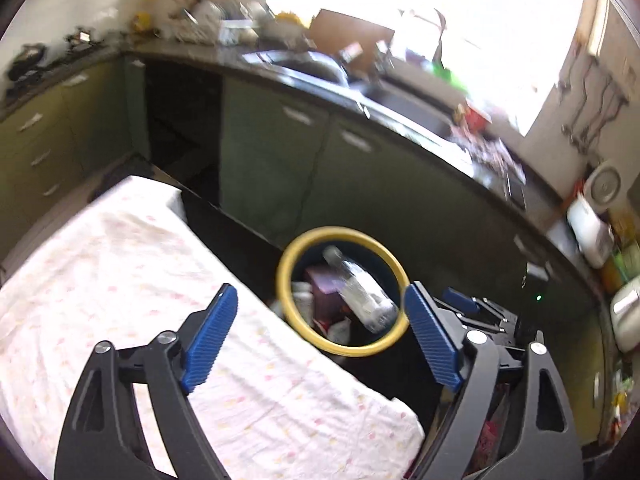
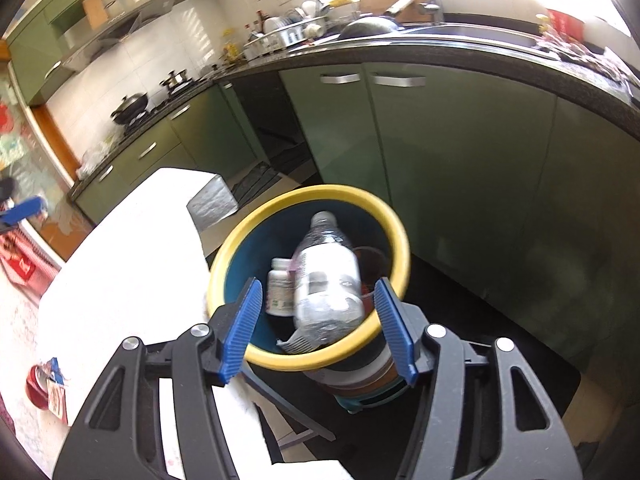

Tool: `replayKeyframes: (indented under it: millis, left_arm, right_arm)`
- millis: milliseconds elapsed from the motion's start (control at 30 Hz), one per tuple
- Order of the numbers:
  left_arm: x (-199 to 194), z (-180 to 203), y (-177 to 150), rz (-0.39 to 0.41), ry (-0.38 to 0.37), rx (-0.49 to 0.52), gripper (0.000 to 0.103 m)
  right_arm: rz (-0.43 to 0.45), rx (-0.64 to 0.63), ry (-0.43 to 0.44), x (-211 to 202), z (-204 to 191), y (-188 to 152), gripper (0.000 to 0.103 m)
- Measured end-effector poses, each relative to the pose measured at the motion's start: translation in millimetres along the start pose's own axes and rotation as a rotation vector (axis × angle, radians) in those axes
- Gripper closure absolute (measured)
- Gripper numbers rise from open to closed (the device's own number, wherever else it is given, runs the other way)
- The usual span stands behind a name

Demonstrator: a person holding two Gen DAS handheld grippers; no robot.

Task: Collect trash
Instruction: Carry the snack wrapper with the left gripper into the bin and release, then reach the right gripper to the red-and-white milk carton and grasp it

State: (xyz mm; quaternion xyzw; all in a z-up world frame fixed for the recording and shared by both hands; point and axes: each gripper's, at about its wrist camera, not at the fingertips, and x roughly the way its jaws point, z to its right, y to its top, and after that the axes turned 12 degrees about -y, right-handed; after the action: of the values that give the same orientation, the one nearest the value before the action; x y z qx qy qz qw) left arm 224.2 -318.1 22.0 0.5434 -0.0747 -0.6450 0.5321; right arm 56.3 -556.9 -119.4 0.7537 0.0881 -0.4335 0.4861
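A blue bin with a yellow rim stands on the dark floor beside the table. A clear plastic bottle lies tilted in its mouth, neck pointing away, on top of other trash. My right gripper hovers over the bin's near rim, and its blue pads stand clear of the bottle on both sides. My left gripper is open wide and empty, above the table edge just short of the bin. One of the right gripper's fingers shows to the right of the bin.
In the bin also lie a white pill bottle and a purple box. A table with a pale flowered cloth adjoins the bin. Green cabinets and a cluttered counter with a sink run behind. Something red sits at the table's left.
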Motion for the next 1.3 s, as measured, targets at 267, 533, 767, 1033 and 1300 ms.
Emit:
replayKeyframes:
  millis: [267, 533, 767, 1033, 1300]
  left_arm:
    - [-150, -90, -89, 0.29, 0.257, -0.148, 0.008]
    - [-212, -183, -179, 0.422, 0.509, -0.304, 0.007]
    - [-222, -237, -236, 0.459, 0.655, -0.347, 0.007]
    - [-225, -248, -249, 0.495, 0.659, -0.368, 0.006]
    - [-224, -246, -251, 0.494, 0.651, -0.362, 0.006]
  right_arm:
    - [-0.027, -0.16, 0.076, -3, -61, -8, 0.046]
    - [-0.067, -0.405, 0.22, -13, -148, -31, 0.046]
    - [-0.123, -0.662, 0.382, -30, -225, -64, 0.046]
    - [-0.166, -0.919, 0.571, -59, -271, -97, 0.042]
    - [-0.166, -1.145, 0.632, -67, -305, -124, 0.04]
